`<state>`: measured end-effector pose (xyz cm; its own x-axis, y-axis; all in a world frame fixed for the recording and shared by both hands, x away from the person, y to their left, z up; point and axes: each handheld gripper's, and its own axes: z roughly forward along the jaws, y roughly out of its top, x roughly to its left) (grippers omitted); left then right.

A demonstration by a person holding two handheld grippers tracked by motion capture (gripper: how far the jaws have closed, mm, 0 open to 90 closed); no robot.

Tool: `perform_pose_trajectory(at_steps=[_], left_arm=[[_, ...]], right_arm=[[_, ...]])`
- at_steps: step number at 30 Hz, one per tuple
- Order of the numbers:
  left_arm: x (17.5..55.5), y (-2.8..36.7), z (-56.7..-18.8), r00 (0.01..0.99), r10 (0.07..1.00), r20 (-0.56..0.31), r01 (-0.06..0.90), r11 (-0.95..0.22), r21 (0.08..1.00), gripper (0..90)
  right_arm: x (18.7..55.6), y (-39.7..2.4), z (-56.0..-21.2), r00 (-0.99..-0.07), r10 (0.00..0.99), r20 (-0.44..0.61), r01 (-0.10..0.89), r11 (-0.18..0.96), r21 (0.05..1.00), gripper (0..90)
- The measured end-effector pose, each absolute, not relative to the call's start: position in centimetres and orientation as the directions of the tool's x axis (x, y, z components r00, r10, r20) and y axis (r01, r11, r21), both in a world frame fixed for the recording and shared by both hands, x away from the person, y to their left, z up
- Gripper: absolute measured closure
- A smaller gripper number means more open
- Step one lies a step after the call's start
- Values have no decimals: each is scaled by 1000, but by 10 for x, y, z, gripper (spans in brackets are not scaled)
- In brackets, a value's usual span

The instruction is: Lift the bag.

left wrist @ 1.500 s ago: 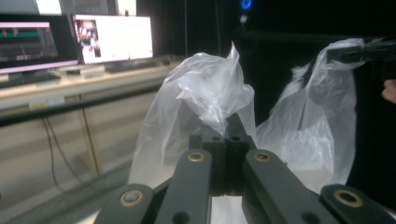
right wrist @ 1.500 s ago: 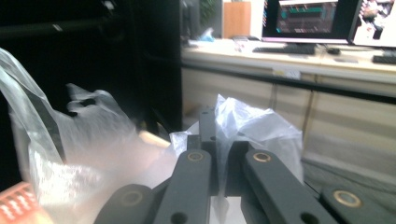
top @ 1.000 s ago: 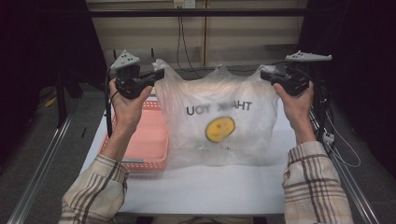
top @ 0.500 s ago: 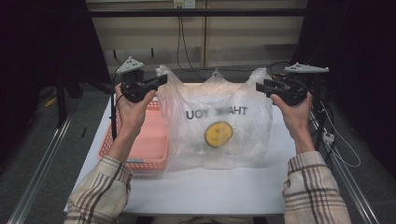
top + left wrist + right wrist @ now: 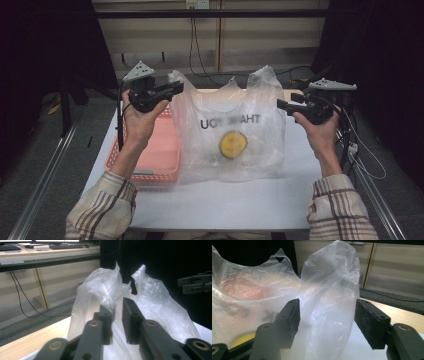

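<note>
A: Plastic, thin: the bag (image 5: 232, 135) stood on the desk (image 5: 225, 200), its handles between parted jaws of the left hand-held gripper (image 5: 117, 322) and the right hand-held gripper (image 5: 327, 320), which had just been opening.

B: Unsupported, it could slump toward the pink basket (image 5: 155, 155).

Light falls from above onto my table (image 5: 210, 200), bright at centre, while both sides and the far corners sink into black. The bag (image 5: 232, 135) glares softly. In my gripper views the near jaws blur, the far wall stays dim, everything slightly grainy.
</note>
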<state>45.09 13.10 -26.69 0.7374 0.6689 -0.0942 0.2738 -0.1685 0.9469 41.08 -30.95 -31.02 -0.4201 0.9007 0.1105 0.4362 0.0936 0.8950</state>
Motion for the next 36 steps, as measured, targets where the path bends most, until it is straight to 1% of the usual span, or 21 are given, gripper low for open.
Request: perform_pose_trajectory(at_steps=[1, 2, 3, 4, 6, 9, 11, 14, 16, 22, 30, 36], left_arm=[[449, 131, -267, 733, 674, -90, 272, -170, 947, 648], [447, 131, -267, 734, 674, -83, 268, -175, 947, 609], [445, 131, -267, 737, 671, -80, 265, -178, 948, 594], [443, 132, -267, 734, 675, -77, 265, -180, 947, 553], [438, 133, -267, 716, 695, -68, 267, -182, 946, 420], [432, 137, -266, 704, 708, -57, 270, -193, 943, 338], [430, 140, -266, 696, 717, -42, 269, -205, 941, 258], [426, 146, -265, 688, 724, -39, 265, -201, 943, 216], [425, 148, -266, 681, 732, -31, 259, -202, 944, 168], [420, 149, -276, 684, 729, -26, 266, -216, 940, 106], [412, 152, -290, 688, 724, -39, 289, -225, 930, 66], [403, 152, -295, 709, 705, -13, 273, -257, 927, 46]], right_arm=[[409, -309, -311, -423, 899, 111, 435, 94, 896, 366], [408, -308, -312, -425, 899, 107, 433, 98, 896, 361], [406, -307, -313, -426, 898, 109, 433, 97, 896, 356], [404, -307, -313, -425, 899, 106, 432, 99, 896, 347], [401, -307, -314, -427, 898, 108, 431, 97, 897, 340], [398, -307, -315, -422, 901, 103, 431, 99, 897, 318], [397, -308, -317, -417, 903, 101, 432, 99, 897, 313], [395, -309, -318, -412, 906, 102, 432, 95, 897, 297], [394, -309, -319, -408, 907, 102, 434, 95, 896, 281], [388, -305, -325, -411, 906, 101, 443, 101, 891, 232], [378, -300, -336, -421, 901, 106, 462, 112, 880, 194], [371, -298, -342, -419, 900, 117, 472, 106, 875, 177]])
